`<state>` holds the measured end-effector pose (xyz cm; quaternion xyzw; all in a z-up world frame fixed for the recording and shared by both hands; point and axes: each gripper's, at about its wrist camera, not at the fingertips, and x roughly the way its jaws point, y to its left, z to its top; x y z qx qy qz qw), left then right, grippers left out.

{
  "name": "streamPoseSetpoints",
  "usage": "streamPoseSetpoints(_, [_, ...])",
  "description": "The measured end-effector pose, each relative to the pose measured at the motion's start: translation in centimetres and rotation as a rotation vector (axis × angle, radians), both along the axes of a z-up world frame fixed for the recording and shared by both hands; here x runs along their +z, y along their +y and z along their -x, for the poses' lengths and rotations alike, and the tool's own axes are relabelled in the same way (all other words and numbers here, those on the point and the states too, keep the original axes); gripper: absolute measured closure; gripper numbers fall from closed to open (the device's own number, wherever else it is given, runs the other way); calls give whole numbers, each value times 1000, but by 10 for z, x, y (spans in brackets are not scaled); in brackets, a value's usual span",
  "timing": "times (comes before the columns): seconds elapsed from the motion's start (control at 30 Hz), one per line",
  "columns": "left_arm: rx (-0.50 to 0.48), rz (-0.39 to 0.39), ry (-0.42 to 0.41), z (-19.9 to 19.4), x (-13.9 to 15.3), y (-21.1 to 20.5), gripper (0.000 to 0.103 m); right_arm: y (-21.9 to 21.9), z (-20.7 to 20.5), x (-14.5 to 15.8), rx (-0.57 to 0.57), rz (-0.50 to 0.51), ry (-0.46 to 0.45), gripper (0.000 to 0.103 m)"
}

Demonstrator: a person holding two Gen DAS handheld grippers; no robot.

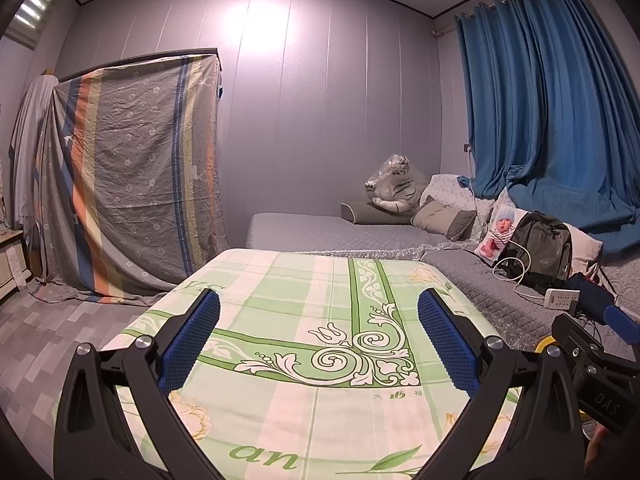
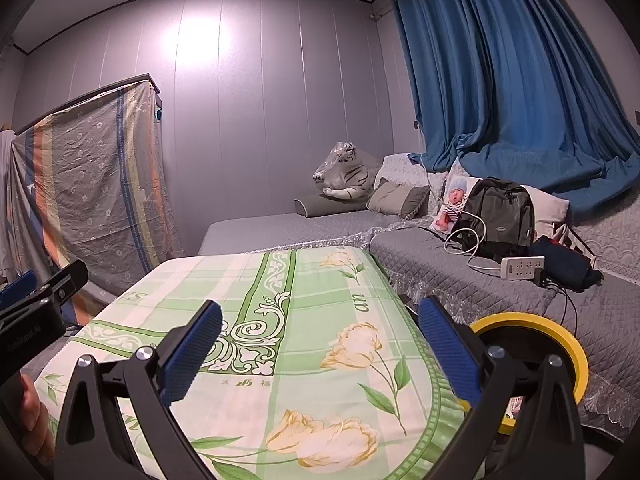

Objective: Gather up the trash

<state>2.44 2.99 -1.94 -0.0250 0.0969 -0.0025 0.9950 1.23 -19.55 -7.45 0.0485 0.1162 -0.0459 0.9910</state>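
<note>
A table under a green-and-cream floral cloth (image 1: pixel 320 412) (image 2: pixel 280 380) fills the lower half of both views, and no loose trash shows on it. My left gripper (image 1: pixel 319 304) hangs above the cloth, open, with nothing between its blue pads. My right gripper (image 2: pixel 320 308) is also open and empty over the cloth. A round bin with a yellow rim (image 2: pixel 576 356) stands low at the table's right edge, partly hidden behind the right finger. In the left wrist view only a sliver of that yellow rim (image 1: pixel 545 345) shows.
A grey quilted bed (image 2: pixel 440 264) runs along the right, carrying a dark backpack (image 2: pixel 500 216), a white power strip (image 2: pixel 522 267) with cables, pillows and a wrapped tiger plush (image 2: pixel 344 176). Blue curtains (image 2: pixel 520 80) hang behind. A striped sheet covers tall furniture (image 1: pixel 132 176) at left.
</note>
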Motion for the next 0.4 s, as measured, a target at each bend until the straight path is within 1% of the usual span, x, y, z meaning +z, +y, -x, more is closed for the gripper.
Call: streamPoseSetpoints(0.4, [-10, -6, 7, -2, 0, -1, 8, -1, -2, -2, 2, -6, 8, 8])
